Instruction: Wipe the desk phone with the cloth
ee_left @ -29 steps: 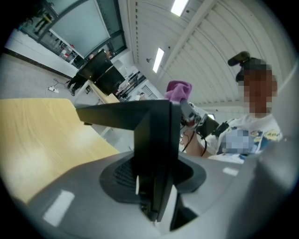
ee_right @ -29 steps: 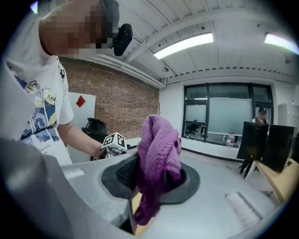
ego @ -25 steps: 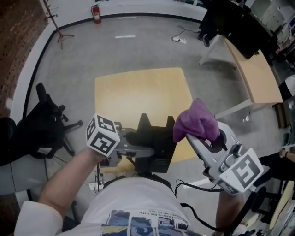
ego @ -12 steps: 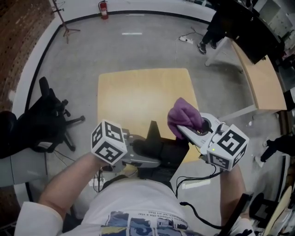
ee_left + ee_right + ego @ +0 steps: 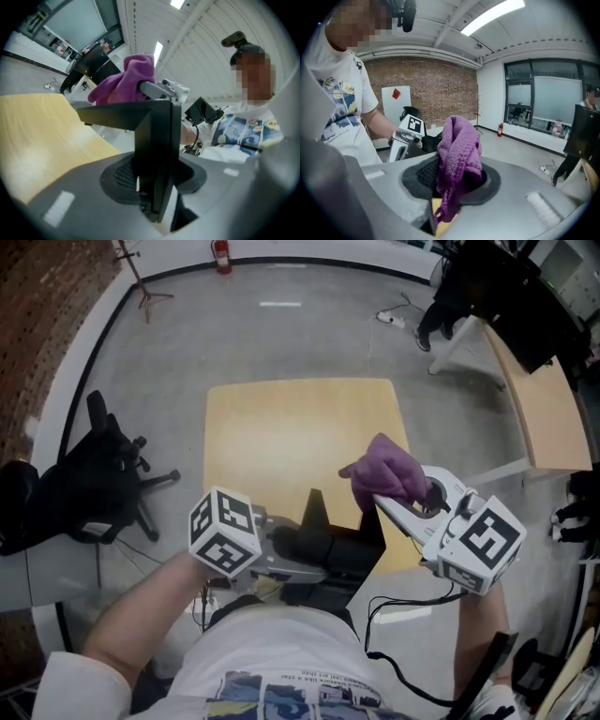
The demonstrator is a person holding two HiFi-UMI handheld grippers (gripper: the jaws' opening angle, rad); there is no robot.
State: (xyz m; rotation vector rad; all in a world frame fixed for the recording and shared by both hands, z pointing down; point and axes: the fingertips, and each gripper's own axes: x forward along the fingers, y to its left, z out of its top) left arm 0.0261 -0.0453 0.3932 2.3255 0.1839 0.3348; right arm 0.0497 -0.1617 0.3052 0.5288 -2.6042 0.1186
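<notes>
so, starting left of the desk phone (image 5: 349, 545): the left gripper (image 5: 292, 549) comes in from that side with its jaws roughly half closed, pinched onto a thin black slab of the phone that stands edge-on between the pads in the left gripper view. the phone sits at the near edge of the wooden table (image 5: 281, 437), and i can't tell if its base rests on the wood or hangs in the grip. it looks like rigid, smooth plastic with some weight to it, so my guess is a pinch on a thin edge could let it pivot or slide once someone rubs on it, and a hold low and deep on the body would be steadier. just right of the phone and a bit above its top edge is the purple cloth (image 5: 386, 474), bunched up, not clearly touching the phone. it reads as soft, light terry, floppy, nothing fragile. right of that, the right gripper (image 5: 401, 502) has its jaws closed on the cloth's lower part, with the wad standing up past the tips and a tail hanging below, which seems fine to me for keeping fabric rather than metal on the plastic.
</notes>
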